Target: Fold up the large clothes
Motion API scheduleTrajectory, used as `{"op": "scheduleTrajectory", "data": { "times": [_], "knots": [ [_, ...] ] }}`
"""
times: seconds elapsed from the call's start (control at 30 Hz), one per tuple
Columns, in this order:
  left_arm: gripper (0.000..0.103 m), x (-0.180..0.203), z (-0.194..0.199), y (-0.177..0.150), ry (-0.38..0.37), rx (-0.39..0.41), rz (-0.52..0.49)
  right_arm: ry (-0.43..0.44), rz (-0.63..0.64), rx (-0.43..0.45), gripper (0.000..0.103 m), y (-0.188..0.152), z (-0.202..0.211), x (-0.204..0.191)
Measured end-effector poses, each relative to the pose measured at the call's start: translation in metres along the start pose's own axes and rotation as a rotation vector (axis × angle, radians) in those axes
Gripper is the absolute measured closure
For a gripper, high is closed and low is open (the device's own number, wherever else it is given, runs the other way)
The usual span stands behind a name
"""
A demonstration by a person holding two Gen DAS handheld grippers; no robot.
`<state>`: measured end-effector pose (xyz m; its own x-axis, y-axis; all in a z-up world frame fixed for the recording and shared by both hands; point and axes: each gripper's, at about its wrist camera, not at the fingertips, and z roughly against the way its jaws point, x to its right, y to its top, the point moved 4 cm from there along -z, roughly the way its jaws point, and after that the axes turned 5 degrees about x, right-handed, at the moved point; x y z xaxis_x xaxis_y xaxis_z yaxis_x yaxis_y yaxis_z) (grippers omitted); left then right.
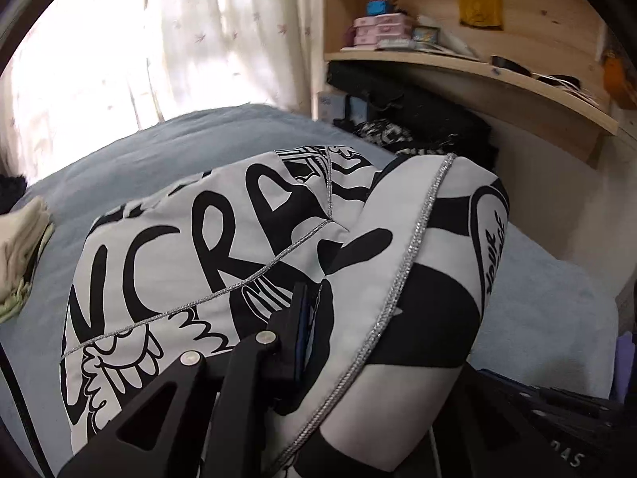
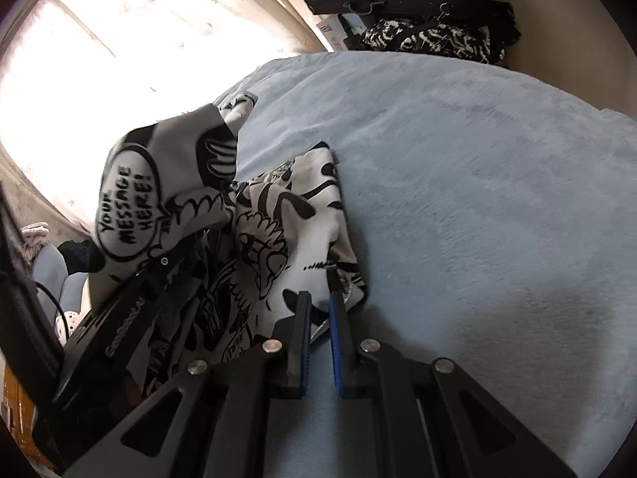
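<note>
Garment: we see a white garment [image 1: 207,247] with black graffiti print and silver piping, lifted off the bed [image 1: 159,147] in a bunch; in the right wrist view [image 2: 278,231] a part of it lies near the bed's left edge, and the rest rises toward the left gripper.
Left gripper: our left gripper [image 1: 306,318] is closed on a fold of the garment; cloth drapes over its right finger, so only the left finger [image 1: 292,330] shows. From the right wrist view we see its body [image 2: 131,318] under the hanging cloth.
Right gripper: our right gripper [image 2: 320,306] has its blue pads nearly together, with the garment's edge pinched at the tips; bed shows through the narrow gap lower down.
Bed: we note a pale blue fleece cover, bare over its right half in the right wrist view.
Bed's left edge: we see a folded beige cloth [image 1: 20,239] there.
Bed's far corner: we see a black-and-white cloth [image 2: 430,40] heaped with dark bags.
Shelf: a wooden shelf [image 1: 477,67] above that corner carries pink boxes [image 1: 382,30].
Window: a curtain [image 1: 191,32] hangs behind the bed, brightly backlit.
</note>
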<state>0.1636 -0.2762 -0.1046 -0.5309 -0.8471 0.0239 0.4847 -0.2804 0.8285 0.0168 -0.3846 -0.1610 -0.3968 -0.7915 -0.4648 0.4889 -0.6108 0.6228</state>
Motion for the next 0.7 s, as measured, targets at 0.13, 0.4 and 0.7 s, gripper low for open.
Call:
{"op": "scheduleTrajectory", "data": {
  "times": [0.13, 0.4, 0.7],
  "knots": [
    [0.092, 0.000, -0.018, -0.011, 0.026, -0.089, -0.009, -0.020, -0.014, -0.013, 0.094, 0.002, 0.003, 0.004],
    [0.087, -0.023, 0.000, -0.002, -0.027, -0.136, 0.078, -0.014, -0.016, -0.032, 0.094, 0.011, 0.017, -0.002],
    [0.002, -0.010, 0.005, 0.006, -0.232, -0.289, 0.154, 0.000, -0.028, 0.032, 0.059, 0.033, 0.044, -0.018]
  ]
}}
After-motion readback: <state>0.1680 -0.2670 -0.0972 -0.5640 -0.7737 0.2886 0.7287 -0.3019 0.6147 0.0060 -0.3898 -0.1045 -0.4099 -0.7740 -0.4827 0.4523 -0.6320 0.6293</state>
